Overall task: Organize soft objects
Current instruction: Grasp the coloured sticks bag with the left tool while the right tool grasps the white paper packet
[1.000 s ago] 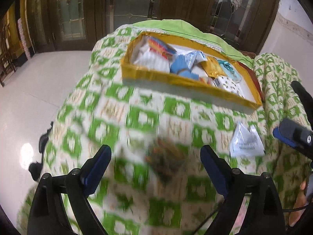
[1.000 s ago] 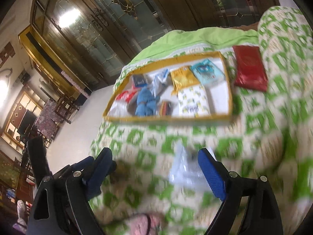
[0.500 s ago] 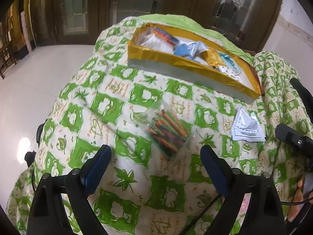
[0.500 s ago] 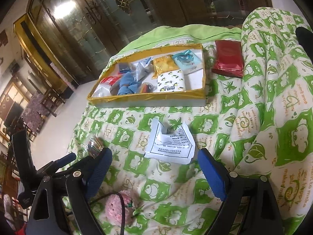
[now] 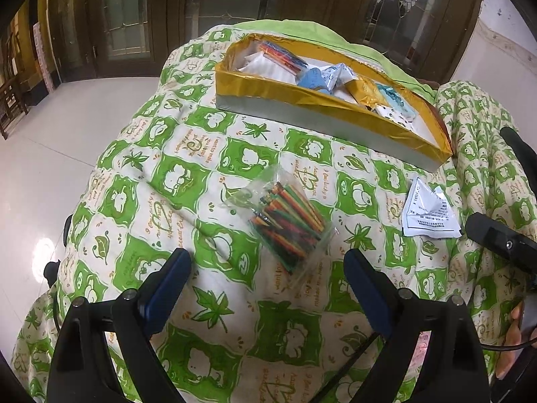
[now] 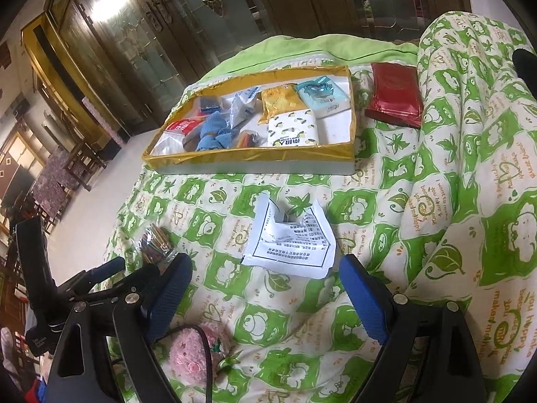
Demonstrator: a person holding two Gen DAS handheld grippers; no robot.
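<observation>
Stick bag (image 5: 288,223) lay mid-frame just beyond the left gripper (image 5: 266,268), jaws wide, empty. Right gripper (image 6: 265,277) likewise wide, empty, just short of the white sachet (image 6: 290,243). Tray (image 6: 248,158) sat upper centre. Likely pre-grasp step; next: descend, straddle, close.

The bed (image 5: 214,154) has lots of bare quilt on its left side, so a gripper could go there with nothing in the way. In the middle lies a clear bag of colored sticks (image 5: 288,225), right in front of the left gripper (image 5: 266,270). A white packet (image 6: 292,241) lies just in front of the right gripper (image 6: 265,277). Between bag and packet is a strip of bare quilt. Farther back, the gold tray (image 6: 255,159) blocks the way across; it is full on the left, with a bare white corner on the right. A red pouch (image 6: 396,95) sits beside it. A big quilt hump (image 6: 476,168) rises on the right. A pink fluffy toy (image 6: 191,352) lies close by.
</observation>
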